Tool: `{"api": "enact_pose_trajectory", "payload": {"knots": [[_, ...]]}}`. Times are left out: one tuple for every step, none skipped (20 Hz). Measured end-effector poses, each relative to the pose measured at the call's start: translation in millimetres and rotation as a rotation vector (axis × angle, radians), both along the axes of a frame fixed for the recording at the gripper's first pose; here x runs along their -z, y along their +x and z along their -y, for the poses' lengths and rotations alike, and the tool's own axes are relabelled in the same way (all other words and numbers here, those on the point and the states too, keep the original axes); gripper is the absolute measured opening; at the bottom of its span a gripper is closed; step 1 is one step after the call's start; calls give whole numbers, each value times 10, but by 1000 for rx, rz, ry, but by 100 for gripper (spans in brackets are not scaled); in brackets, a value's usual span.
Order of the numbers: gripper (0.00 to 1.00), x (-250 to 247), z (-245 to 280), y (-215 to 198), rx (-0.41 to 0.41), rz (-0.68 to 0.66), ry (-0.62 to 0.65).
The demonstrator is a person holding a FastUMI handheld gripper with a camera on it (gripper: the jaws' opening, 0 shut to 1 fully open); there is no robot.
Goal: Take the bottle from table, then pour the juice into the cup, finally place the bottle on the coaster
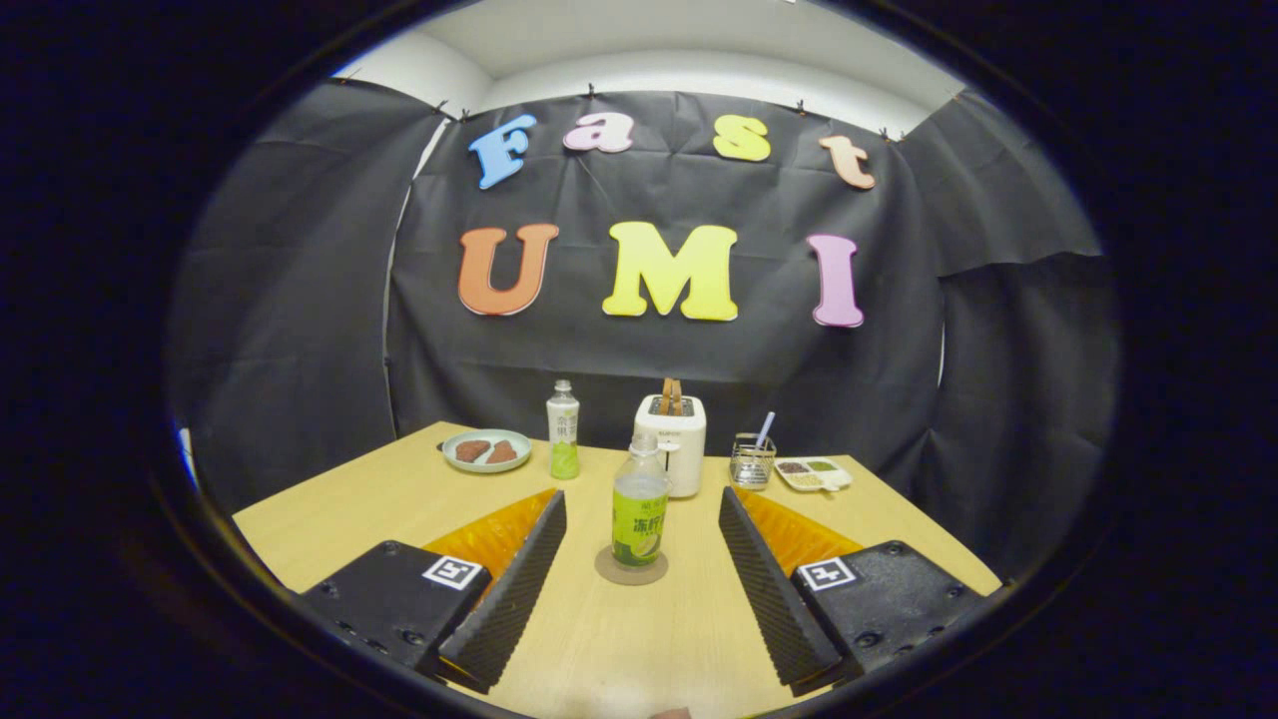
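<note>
Standing on coaster (631,568): bottle (639,509) | tool (639,559) wide, empty | toaster (672,442) just behind bottle

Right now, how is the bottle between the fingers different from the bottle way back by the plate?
The near bottle stands on a round coaster; the far bottle stands straight on the table. The near one sits just ahead of the open gripper; the far one stands well beyond it, beside the plate. The near one stands in front of the toaster. Both are upright with green labels.
</note>
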State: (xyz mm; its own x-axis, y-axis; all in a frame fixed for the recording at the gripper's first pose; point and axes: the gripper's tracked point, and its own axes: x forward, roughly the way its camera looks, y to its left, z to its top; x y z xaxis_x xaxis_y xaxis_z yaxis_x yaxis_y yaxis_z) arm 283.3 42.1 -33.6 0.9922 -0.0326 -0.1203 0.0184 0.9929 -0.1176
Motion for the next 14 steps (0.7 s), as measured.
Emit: {"api": "enact_pose_trajectory", "payload": {"knots": [[99,-4,23,-145,6,10,4],[99,0,59,-294,16,23,4],[99,6,92,-429,25,37,1],[99,12,111,-564,31,51,0],[99,26,133,-691,33,65,3],[99,43,148,-814,27,75,8],[99,84,162,-921,23,76,9],[99,143,210,-1026,32,74,6],[99,189,270,-1117,42,71,6],[99,238,301,-1201,42,71,15],[99,282,336,-1277,43,73,28],[99,332,378,-1340,44,77,40],[99,376,434,-1378,56,79,45],[99,422,492,-1416,65,85,49]]}}
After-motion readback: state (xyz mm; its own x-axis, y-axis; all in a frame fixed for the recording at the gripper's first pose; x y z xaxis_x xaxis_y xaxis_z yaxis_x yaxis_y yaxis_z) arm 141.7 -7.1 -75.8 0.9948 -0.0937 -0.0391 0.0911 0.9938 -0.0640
